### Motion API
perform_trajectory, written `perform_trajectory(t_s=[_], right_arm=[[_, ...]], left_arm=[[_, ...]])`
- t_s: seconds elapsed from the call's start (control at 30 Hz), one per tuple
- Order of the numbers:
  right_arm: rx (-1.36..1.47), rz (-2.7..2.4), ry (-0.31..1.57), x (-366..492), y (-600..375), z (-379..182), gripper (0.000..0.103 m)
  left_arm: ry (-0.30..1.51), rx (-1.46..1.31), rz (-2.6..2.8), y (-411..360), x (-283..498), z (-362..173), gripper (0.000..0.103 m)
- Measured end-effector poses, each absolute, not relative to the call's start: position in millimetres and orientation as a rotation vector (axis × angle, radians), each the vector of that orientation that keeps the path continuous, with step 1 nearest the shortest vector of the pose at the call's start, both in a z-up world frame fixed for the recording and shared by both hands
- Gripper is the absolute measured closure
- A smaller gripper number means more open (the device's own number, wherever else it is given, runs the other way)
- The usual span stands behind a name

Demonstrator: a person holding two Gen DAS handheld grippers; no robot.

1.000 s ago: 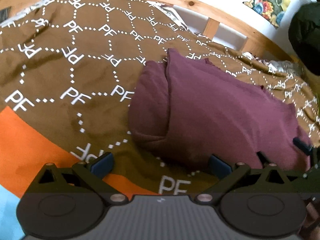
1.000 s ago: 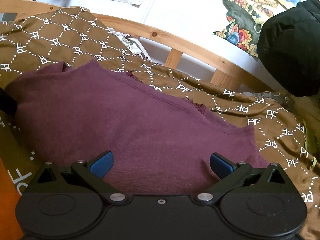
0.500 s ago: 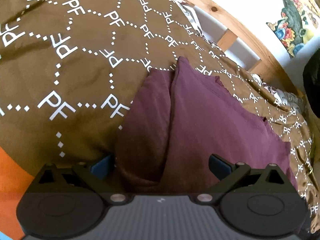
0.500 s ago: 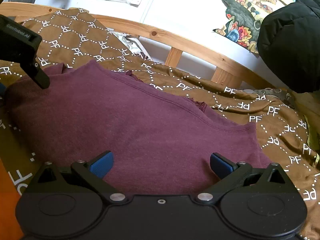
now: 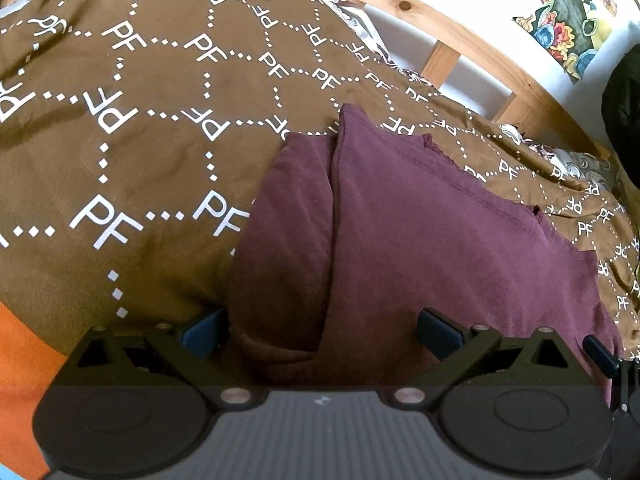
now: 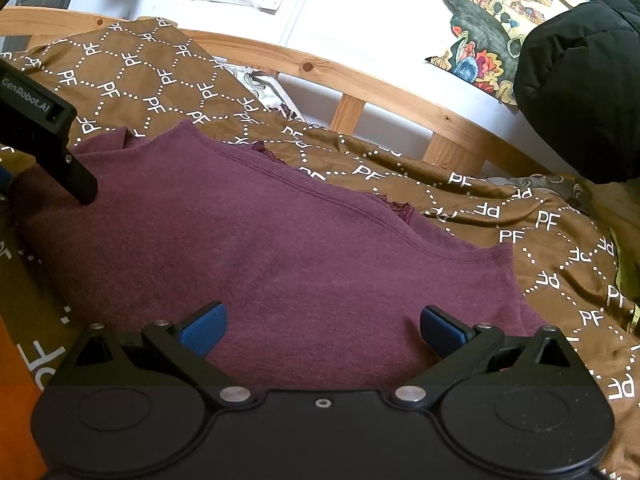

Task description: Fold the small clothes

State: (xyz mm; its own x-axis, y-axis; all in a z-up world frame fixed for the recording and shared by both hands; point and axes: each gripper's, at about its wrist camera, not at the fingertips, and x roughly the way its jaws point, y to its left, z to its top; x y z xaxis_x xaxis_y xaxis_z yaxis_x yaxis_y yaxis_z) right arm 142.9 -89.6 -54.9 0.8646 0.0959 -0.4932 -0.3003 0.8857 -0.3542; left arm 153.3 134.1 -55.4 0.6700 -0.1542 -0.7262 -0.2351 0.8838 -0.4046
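Room: bed with a brown bedspread [image 5: 152, 152] printed with white dotted hexagons and "PF" letters, a wooden bed rail [image 6: 360, 80] behind it, a white wall with colourful pictures, and a black padded jacket [image 6: 580, 92] off to the right.
Garment: maroon top [image 6: 280, 248] lying flat on the bedspread, roughly in the middle of the bed, its lace-trimmed edge towards the rail.
Done so far: 1 side looks already turned in; from the left wrist view a narrow folded layer [image 5: 292, 232] runs along the left edge, with a clear crease between it and the main panel.
Left to do: I judge the job about halfway; the top is still a wide panel, so a cross fold and a tidy-up seem to remain.
Left gripper [image 5: 320, 330]: low over the near left corner, blue pads spread wide. The left pad [image 5: 204, 330] sits just off the folded edge, the other over the cloth. Nothing is pinched.
Right gripper [image 6: 320, 330]: low over the near hem, further to the right, blue pads wide apart above the fabric, gripping nothing.
Pose: both tools point away across the garment towards the rail, side by side, as though set to take the near edge together.
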Motion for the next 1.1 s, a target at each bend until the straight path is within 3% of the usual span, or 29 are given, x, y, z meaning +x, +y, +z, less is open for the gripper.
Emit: perform_trajectory(t_s=[0.3,0.43,0.5,0.77,0.97,1.1], right_arm=[[-0.436,0.217,0.486,143,-90,-55,0.001],[-0.437,0.216,0.487,143,-90,-55,0.001],[-0.437,0.216,0.488,143,-90,-54,0.001],[-0.348,0.206,0.575,148,-101,-47,0.001],[-0.343,0.217,0.64,144,-110,-29,0.001],[-0.409,0.239,0.634,136,-116,-11,0.001]], left_arm=[[0.873,-0.563,-0.006,145,159,-49,0.001],[0.859,-0.608,-0.01,150,161,-46,0.008],[0.874,-0.601,0.012,149,164,-46,0.014],[0.904,-0.596,0.075,153,167,-44,0.056],[0.881,-0.465,0.079,134,168,-25,0.076],[0.818,-0.399,0.054,120,165,-6,0.081]])
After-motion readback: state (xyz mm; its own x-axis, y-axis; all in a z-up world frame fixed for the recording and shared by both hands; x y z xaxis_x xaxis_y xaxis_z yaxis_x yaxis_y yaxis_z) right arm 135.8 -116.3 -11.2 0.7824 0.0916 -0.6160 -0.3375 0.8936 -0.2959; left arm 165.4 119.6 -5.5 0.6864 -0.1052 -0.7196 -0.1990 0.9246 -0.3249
